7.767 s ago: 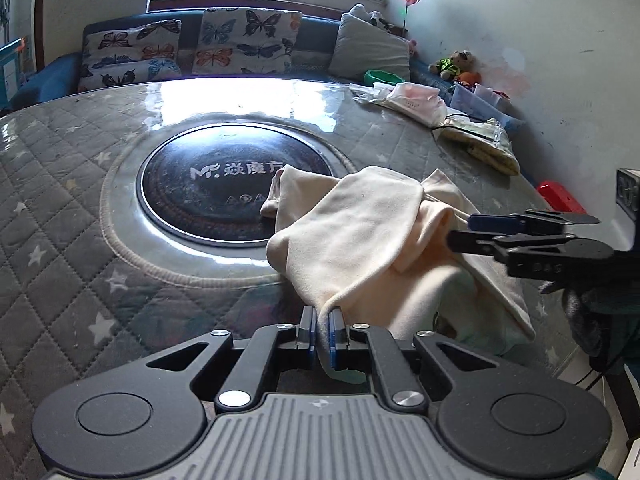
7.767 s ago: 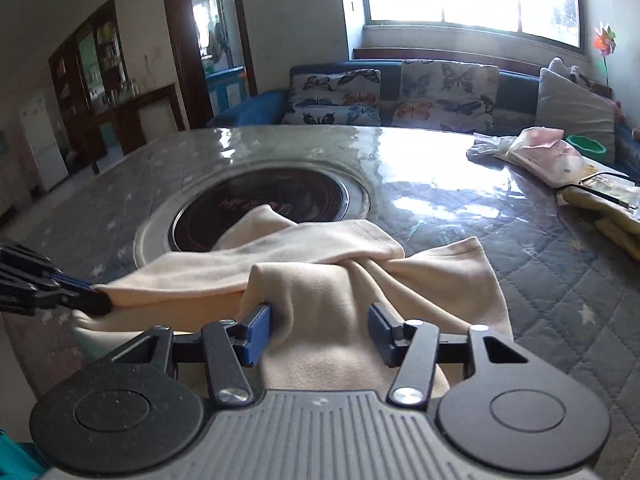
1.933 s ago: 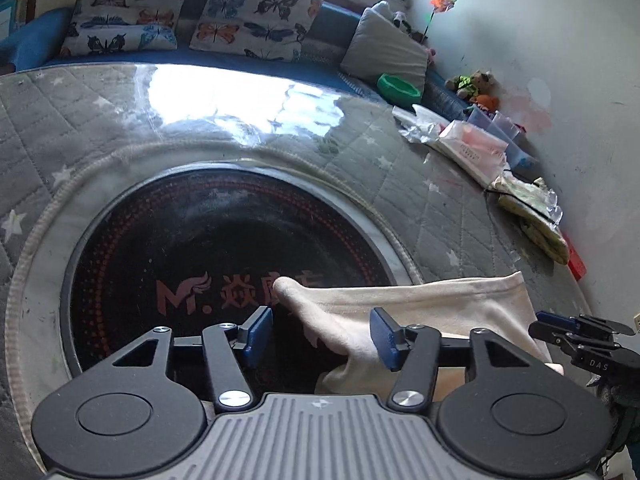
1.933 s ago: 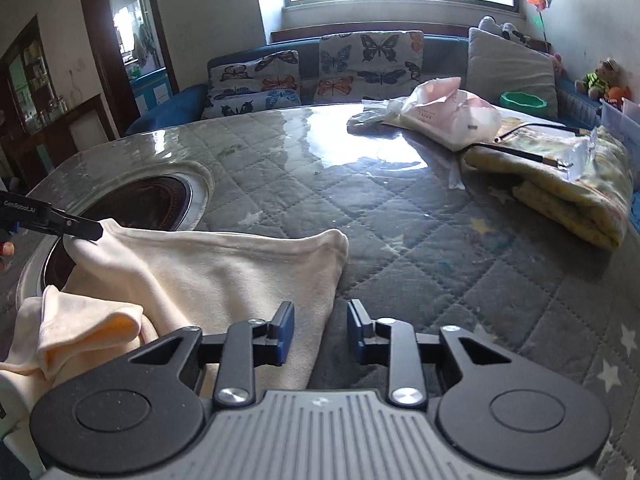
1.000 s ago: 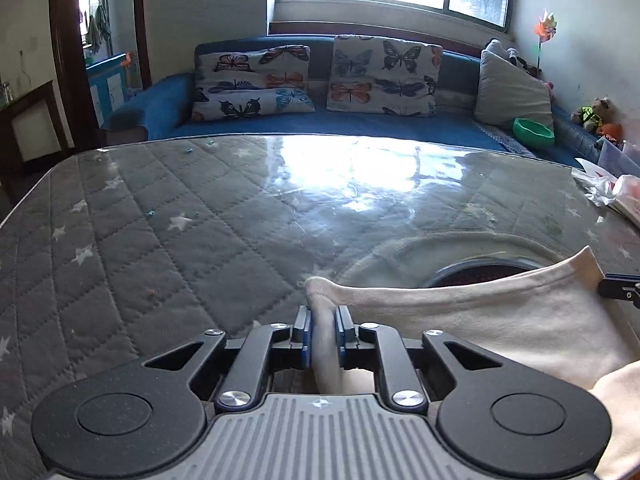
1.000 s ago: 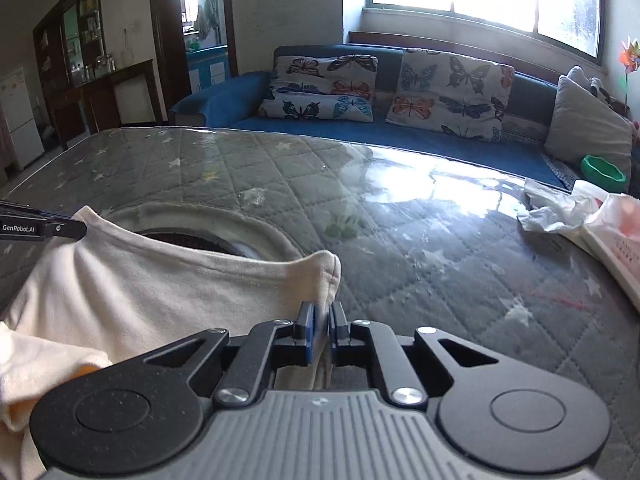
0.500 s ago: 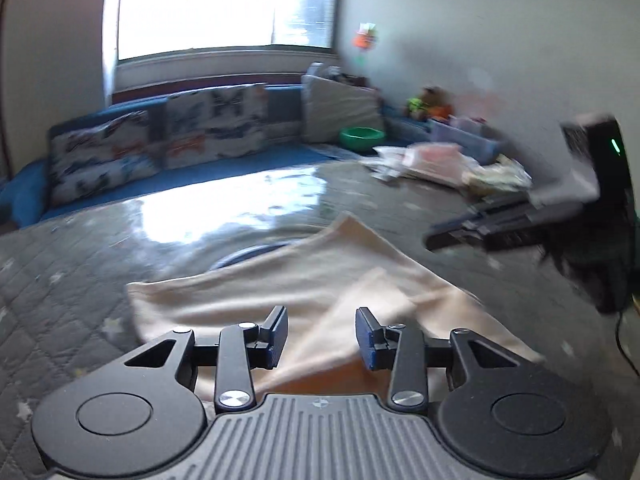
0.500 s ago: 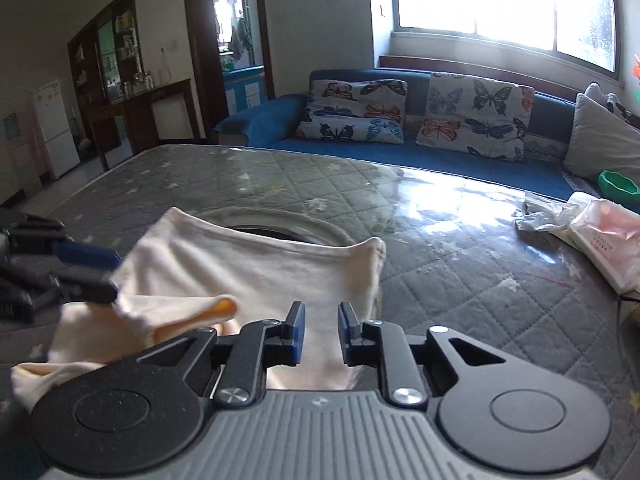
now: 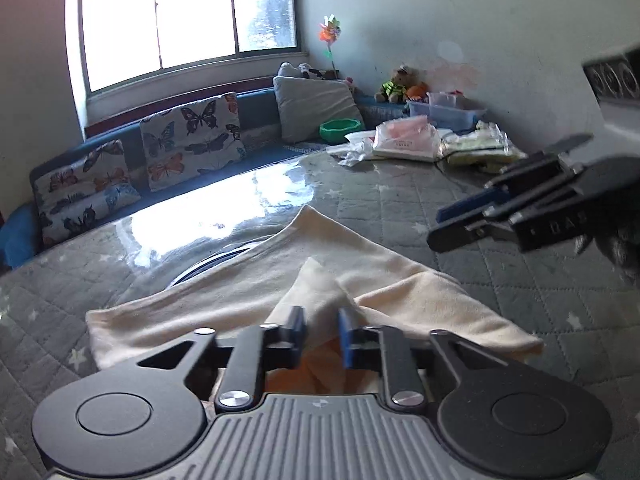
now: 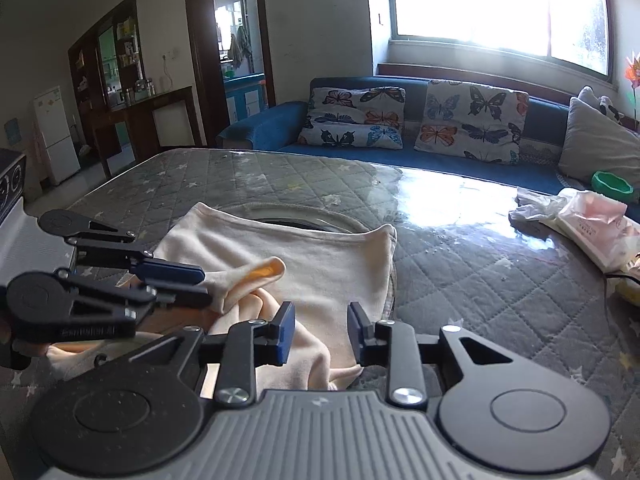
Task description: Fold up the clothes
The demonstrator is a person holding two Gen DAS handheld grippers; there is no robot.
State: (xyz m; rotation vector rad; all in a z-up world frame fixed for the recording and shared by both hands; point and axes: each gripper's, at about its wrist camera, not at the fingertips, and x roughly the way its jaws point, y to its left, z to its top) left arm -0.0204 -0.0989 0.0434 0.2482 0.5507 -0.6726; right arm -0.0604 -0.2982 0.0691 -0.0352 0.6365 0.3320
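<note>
A cream garment (image 9: 248,284) lies spread on the quilted grey table, its far edge over the round dark inset; it also shows in the right wrist view (image 10: 320,264). A folded sleeve with an orange lining (image 10: 256,276) lies on its near part. My left gripper (image 9: 322,334) is open just above that sleeve fold, holding nothing; it also shows at the left of the right wrist view (image 10: 188,284). My right gripper (image 10: 320,338) is open over the garment's near right part, empty; it also shows in the left wrist view (image 9: 452,226), hovering to the right above the table.
The round inset (image 10: 296,222) sits mid-table, partly covered. Plastic bags and packets (image 9: 404,142) lie at the far right of the table (image 10: 500,300). A blue sofa with butterfly cushions (image 10: 400,120) stands behind. A green bowl (image 9: 340,128) sits on the sofa.
Both grippers let go of the garment's far corners and drew back toward me. The garment now lies flat. The left gripper has come down closer over the sleeve fold.
</note>
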